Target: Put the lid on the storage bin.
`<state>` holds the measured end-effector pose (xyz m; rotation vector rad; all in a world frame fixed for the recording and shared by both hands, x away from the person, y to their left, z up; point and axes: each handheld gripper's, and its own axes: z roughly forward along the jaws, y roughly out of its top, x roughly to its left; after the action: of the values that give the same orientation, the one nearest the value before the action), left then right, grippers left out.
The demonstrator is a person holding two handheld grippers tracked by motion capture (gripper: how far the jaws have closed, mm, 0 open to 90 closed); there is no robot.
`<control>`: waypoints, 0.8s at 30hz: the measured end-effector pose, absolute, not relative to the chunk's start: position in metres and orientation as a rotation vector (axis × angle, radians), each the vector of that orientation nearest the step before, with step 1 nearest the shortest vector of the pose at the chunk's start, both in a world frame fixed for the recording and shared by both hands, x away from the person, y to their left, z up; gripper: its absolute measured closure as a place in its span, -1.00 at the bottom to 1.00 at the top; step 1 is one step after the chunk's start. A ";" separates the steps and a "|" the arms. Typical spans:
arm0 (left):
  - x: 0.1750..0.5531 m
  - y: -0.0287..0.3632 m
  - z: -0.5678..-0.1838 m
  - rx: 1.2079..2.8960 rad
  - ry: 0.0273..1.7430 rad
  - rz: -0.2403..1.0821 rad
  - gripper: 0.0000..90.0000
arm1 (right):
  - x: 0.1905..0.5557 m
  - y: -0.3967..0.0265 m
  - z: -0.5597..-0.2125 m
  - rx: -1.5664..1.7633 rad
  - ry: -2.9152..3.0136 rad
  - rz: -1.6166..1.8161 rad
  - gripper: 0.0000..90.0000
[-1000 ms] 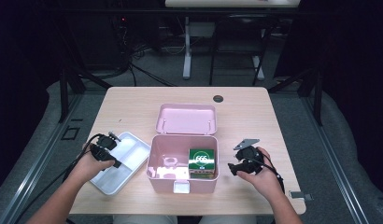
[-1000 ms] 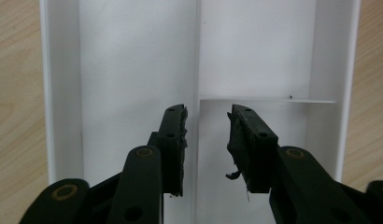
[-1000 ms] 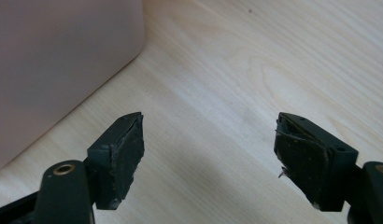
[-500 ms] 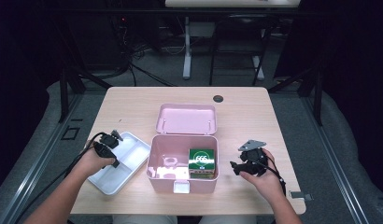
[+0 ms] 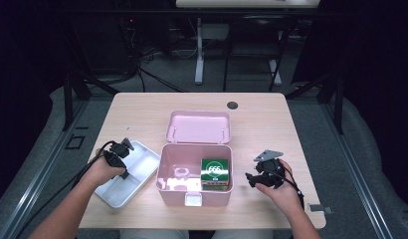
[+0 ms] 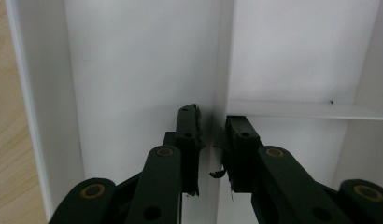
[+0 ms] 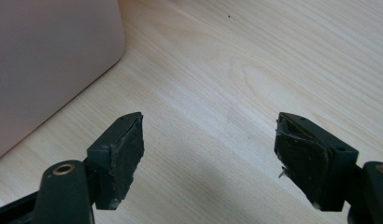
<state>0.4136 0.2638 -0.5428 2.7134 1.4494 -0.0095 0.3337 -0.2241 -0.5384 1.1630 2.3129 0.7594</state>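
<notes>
A white divided tray [image 5: 142,160] lies left of the open pink box [image 5: 163,167]. My left gripper [image 5: 123,147] reaches down into the tray. In the left gripper view its jaws [image 6: 212,122] straddle the tray's upright divider [image 6: 221,56] and have just been closing; the right pad is at the wall and a thin gap shows at the left pad. My right gripper [image 5: 252,178] rests low over the table right of the box, jaws wide open [image 7: 210,140] with bare wood between them. The box wall [image 7: 49,56] is to its left.
Inside the pink box stand a green carton [image 5: 214,172] and a pale pink ring-shaped piece [image 5: 181,173]. The box's pink lid [image 5: 198,127] lies behind it. A dark grommet [image 5: 232,105] sits near the table's far edge.
The left gripper's jaws have narrowed over the tray. The right hand has shifted slightly, its gripper still open beside the box.
</notes>
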 end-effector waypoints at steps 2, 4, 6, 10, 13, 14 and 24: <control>0.414 0.263 -0.543 2.725 1.444 -0.012 0.79 | 0.334 -0.224 -0.538 1.161 2.314 0.759 -0.48; 0.414 0.261 -0.543 2.723 1.446 -0.019 0.87 | 0.334 -0.223 -0.539 1.159 2.316 0.759 -0.47; 0.415 0.260 -0.542 2.732 1.441 -0.021 0.90 | 0.334 -0.223 -0.539 1.156 2.315 0.753 -0.48; 0.416 0.259 -0.541 2.746 1.435 0.001 0.96 | 0.334 -0.223 -0.541 1.160 2.322 0.755 -0.48; 0.416 0.260 -0.541 2.743 1.450 0.001 0.97 | 0.334 -0.223 -0.541 1.162 2.323 0.755 -0.48; 0.417 0.260 -0.540 2.748 1.446 0.006 0.97 | 0.334 -0.224 -0.541 1.160 2.322 0.757 -0.47; 0.413 0.268 -0.526 2.732 1.440 0.026 0.98 | 0.334 -0.224 -0.542 1.164 2.320 0.753 -0.48</control>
<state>0.4135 0.2685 -0.5260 2.7318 1.4400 0.0255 0.3339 -0.2241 -0.5419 1.1635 2.3202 0.7526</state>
